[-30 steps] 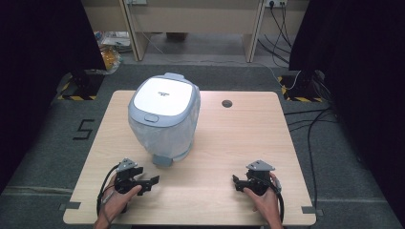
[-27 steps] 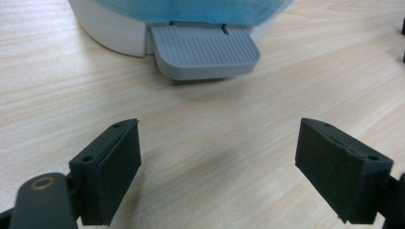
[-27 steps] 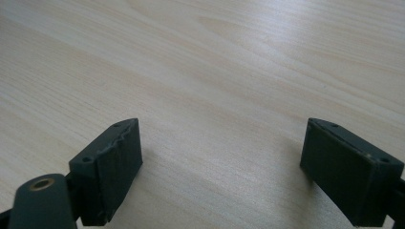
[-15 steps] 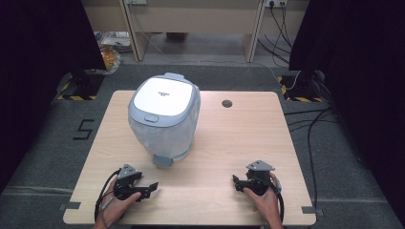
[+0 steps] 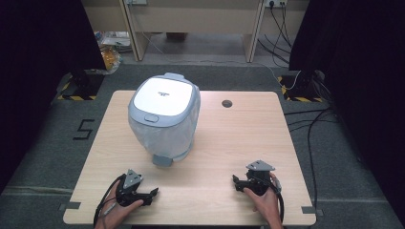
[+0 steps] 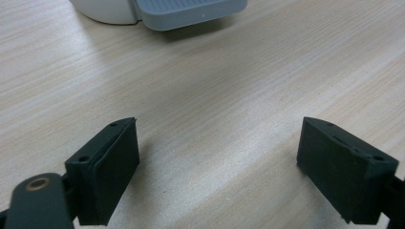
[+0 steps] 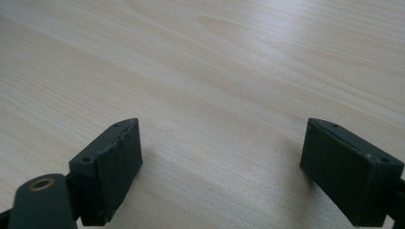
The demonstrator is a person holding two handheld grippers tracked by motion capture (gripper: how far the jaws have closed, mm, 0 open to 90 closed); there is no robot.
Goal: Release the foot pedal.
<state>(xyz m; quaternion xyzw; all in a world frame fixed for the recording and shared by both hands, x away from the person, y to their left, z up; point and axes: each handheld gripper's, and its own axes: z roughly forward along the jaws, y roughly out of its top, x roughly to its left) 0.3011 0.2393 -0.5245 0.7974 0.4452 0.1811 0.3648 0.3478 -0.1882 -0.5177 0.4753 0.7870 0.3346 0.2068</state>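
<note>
On the table (image 5: pixel 229 138), both grippers rest, fingers spread wide; a lidded bin (image 5: pixel 165 117), seemingly bag-lined, stands behind.

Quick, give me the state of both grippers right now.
Left gripper: open, jaws wide apart over bare table, holding nothing.
Right gripper: open, jaws wide apart, holding nothing.

My table (image 5: pixel 229 143) is pale beige wood with fine straight grain and one small dark round hole (image 5: pixel 227 103). The bin (image 5: pixel 165 119) on it has a white lid framed in blue-grey, a blue-grey pedal (image 6: pixel 191 10), and a translucent whitish body. My left gripper (image 5: pixel 152 193) and right gripper (image 5: pixel 235 182) are black. The floor (image 5: pixel 43 143) is dark grey carpet with a white "5" (image 5: pixel 84 129).
</note>
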